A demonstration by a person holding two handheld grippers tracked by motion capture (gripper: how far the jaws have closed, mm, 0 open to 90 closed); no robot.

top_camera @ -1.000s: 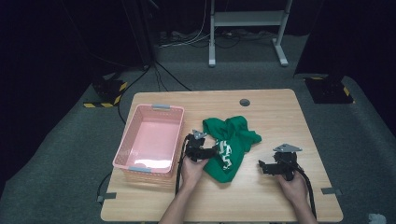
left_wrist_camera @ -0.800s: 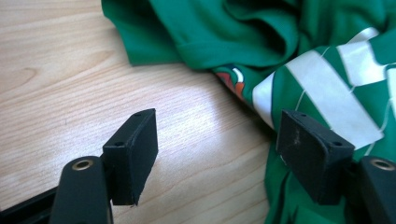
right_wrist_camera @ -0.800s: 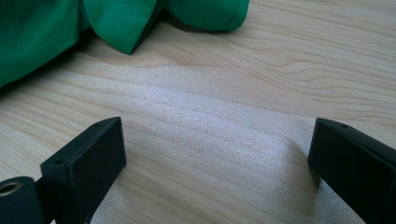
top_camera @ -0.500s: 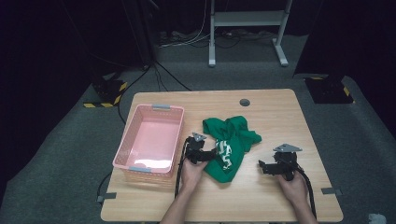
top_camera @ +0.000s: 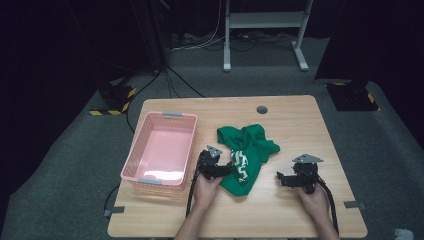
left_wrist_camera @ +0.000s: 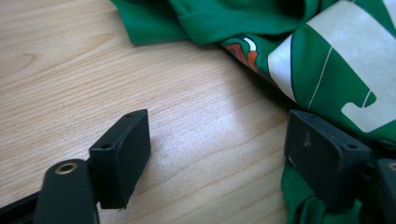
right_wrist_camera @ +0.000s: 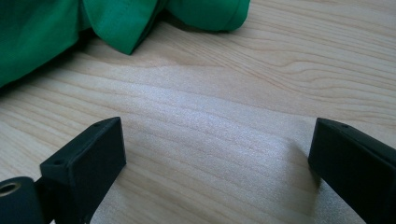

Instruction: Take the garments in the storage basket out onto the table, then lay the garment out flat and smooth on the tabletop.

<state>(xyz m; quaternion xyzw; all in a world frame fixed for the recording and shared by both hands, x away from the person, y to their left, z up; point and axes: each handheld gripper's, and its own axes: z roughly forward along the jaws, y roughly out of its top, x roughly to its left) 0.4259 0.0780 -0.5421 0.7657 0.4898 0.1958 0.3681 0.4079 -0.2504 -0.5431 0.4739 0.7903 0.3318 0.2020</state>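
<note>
A crumpled green T-shirt (top_camera: 247, 156) with a white print lies on the desk (top_camera: 295, 115) just right of centre, with the pink plastic basket (top_camera: 161, 150) at its nine o'clock. The left claw (top_camera: 220, 171) sits at the shirt's seven o'clock edge; its jaws have just been opening and stand apart, bare wood between them in the left gripper view, while one pad rests against a fold of the green T-shirt (left_wrist_camera: 327, 60) without pinching it. The likely risk is a thin catch: if the jaws shut where they are, they may nip only a loose hem or nothing, and the cloth could slide out or drag in a bunch as it is lifted. Lifted by one corner, it could also hang low and snag the basket rim. The right claw (top_camera: 286, 180) rests near the shirt's four o'clock, apart from it, jaws wide over bare wood, with the green T-shirt (right_wrist_camera: 116, 23) at the top of the right gripper view. Both hands lie low on the desk, forearms entering from six o'clock, the left hand (top_camera: 206, 186) angled toward two o'clock and the right hand (top_camera: 312, 197) toward ten.
</note>
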